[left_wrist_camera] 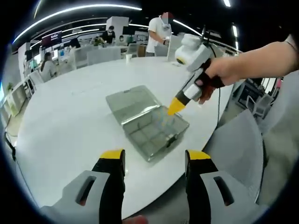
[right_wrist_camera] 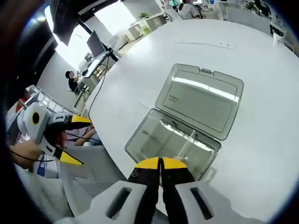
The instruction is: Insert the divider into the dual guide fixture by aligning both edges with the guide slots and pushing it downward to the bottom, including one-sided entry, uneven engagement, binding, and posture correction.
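The left gripper hangs with its 2 jaws wide apart at the white table's edge. Further right, the clear box lies lid-open, and the right gripper pinches a clear divider over its tray.

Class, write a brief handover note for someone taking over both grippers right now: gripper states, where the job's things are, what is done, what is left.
Left gripper: open, empty, back from the box at the table's near edge.
Right gripper: jaws closed, over the clear box; whether they pinch the clear divider cannot be told.
Box lid lies open and flat.
Done: divider brought to the box.
Left: align both edges with the slots, push down to the bottom.
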A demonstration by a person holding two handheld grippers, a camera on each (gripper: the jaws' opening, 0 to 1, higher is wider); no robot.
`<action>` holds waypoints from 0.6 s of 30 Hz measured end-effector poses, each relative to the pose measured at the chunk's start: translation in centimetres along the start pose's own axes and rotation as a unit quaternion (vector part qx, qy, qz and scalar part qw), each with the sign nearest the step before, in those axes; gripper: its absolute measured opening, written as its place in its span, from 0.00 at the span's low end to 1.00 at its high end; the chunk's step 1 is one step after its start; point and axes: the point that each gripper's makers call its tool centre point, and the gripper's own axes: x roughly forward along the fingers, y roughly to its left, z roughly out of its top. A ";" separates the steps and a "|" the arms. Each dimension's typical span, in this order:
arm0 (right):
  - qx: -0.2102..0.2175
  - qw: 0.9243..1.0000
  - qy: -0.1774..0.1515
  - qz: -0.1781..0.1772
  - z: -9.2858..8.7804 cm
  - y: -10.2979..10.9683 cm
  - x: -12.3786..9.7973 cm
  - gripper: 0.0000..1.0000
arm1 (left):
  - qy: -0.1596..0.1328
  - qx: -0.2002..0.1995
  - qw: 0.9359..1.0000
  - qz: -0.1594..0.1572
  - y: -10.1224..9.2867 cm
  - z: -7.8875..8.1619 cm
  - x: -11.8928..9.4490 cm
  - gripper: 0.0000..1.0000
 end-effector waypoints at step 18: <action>-0.157 0.976 -0.146 0.040 -0.6 1.0 -2.5 0.00 | 0.015 0.012 1.000 0.020 2.6 0.4 0.1 0.49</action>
